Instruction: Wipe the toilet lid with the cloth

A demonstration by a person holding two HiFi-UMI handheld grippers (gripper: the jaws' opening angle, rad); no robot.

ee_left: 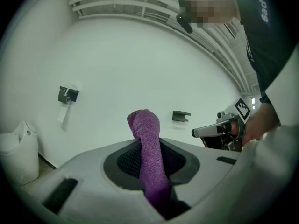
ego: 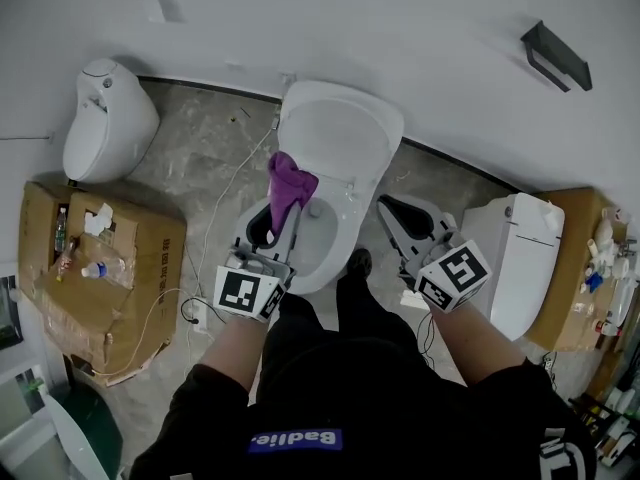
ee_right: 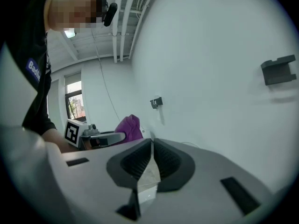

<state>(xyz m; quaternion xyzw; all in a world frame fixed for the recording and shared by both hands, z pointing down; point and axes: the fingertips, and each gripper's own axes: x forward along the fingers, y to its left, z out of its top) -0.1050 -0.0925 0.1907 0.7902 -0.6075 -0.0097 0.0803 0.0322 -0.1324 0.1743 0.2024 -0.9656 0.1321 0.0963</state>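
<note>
A white toilet stands in front of me with its lid (ego: pixel 338 133) raised toward the wall and the bowl (ego: pixel 325 243) below it. My left gripper (ego: pixel 283 214) is over the bowl's left side, shut on a purple cloth (ego: pixel 290 181) that sticks up past the jaws to the lid's lower edge. In the left gripper view the cloth (ee_left: pixel 150 153) is pinched between the dark pads (ee_left: pixel 125 161). My right gripper (ego: pixel 388 206) hangs to the right of the bowl, shut and empty. Its pads (ee_right: pixel 135 161) meet in the right gripper view.
A second white fixture (ego: pixel 105 118) stands at the left wall. An open cardboard box (ego: pixel 95 268) holds bottles. Another toilet (ego: pixel 520 258) and a cluttered box (ego: pixel 585 258) are at the right. A cable and socket (ego: pixel 200 313) lie on the floor. Dark brackets (ego: pixel 555 56) hang on the wall.
</note>
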